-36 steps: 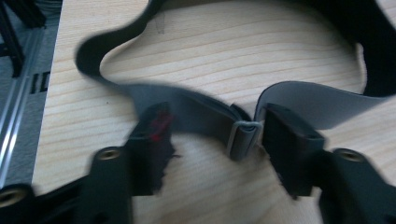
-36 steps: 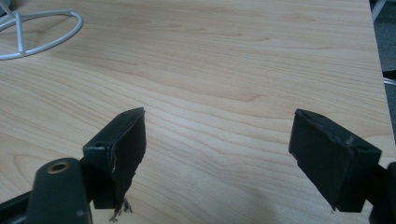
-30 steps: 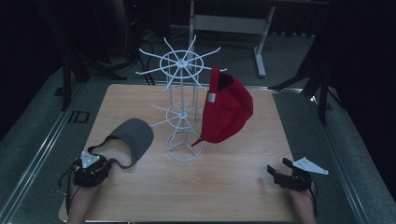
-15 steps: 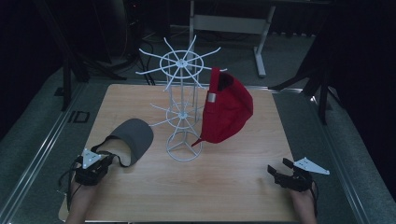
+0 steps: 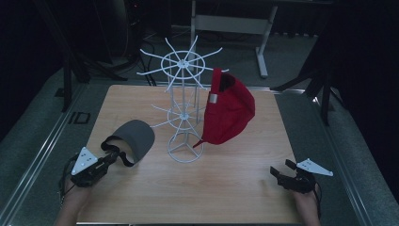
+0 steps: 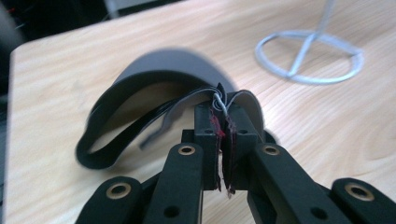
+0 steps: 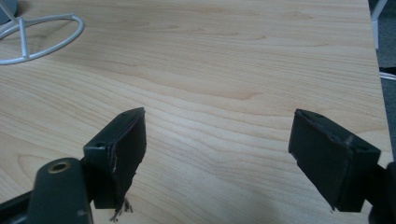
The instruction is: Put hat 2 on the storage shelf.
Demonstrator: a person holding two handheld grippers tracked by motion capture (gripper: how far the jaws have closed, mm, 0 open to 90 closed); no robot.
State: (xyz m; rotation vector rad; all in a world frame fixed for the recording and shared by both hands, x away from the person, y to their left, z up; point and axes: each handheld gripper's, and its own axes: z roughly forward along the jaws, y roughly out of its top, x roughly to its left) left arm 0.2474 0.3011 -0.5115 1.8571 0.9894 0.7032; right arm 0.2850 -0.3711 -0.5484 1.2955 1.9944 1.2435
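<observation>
A grey visor [image 5: 136, 137] with a black band lies at the left of the wooden table [image 5: 235, 193]. My left gripper [image 5: 113, 159] is shut on the near part of its band. In the left gripper view the jaws of the left gripper [image 6: 223, 109] pinch the thin edge of the visor [image 6: 168, 65], which curves away behind them. A red cap [image 5: 230, 110] hangs on the white wire rack [image 5: 183, 89] at the table's middle. My right gripper [image 5: 281, 167] rests open near the front right corner, and in the right gripper view the right gripper [image 7: 219, 126] has only bare wood between its pads.
The rack's round wire base [image 6: 308, 56] stands just right of the visor, and the same base [image 7: 37, 37] lies far left of the right gripper. Dark stands and a grey table frame [image 5: 230, 23] rise behind the table. Bare wood stretches between the two grippers.
My left gripper has closed on the visor's band and risen a little, tilting its top plate into view. The right gripper has stayed put.
</observation>
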